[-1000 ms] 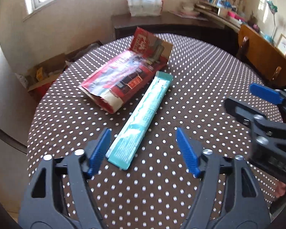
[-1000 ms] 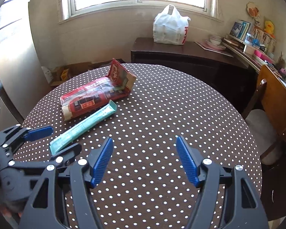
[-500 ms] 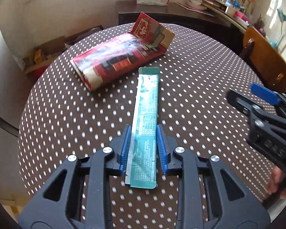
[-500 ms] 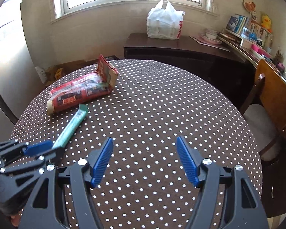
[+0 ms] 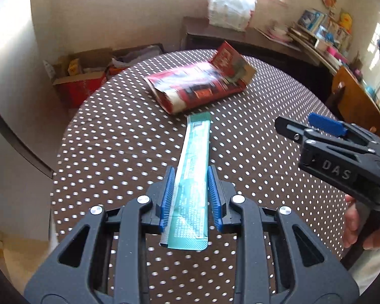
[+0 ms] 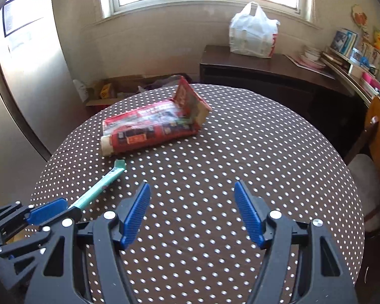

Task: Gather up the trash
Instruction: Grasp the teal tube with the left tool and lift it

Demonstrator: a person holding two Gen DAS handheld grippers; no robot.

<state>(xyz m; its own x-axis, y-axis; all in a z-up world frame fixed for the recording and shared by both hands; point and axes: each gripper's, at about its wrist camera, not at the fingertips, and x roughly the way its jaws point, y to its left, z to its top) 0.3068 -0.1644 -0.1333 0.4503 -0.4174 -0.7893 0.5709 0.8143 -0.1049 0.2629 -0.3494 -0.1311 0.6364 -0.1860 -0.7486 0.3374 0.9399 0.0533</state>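
A long flat teal box (image 5: pixel 193 167) lies along my left gripper (image 5: pixel 192 177), whose blue pads are shut on its sides near its close end. Its far end reaches toward a flattened red carton (image 5: pixel 200 86) lying on the round dotted table (image 5: pixel 114 136). In the right wrist view the teal box (image 6: pixel 101 183) sticks out of the left gripper (image 6: pixel 50 209) at the lower left, tilted up off the cloth. The red carton (image 6: pixel 152 126) lies beyond it. My right gripper (image 6: pixel 192 210) is open and empty above the table's middle.
Open cardboard boxes (image 5: pixel 88 76) with clutter stand on the floor past the table's far left edge. A white plastic bag (image 6: pixel 252 31) sits on a dark sideboard (image 6: pixel 266 76). A wooden chair (image 6: pixel 377 139) stands at the right.
My left gripper moved onto the teal box and shut on it, then lifted it slightly. The right gripper stayed open and shifted a little.
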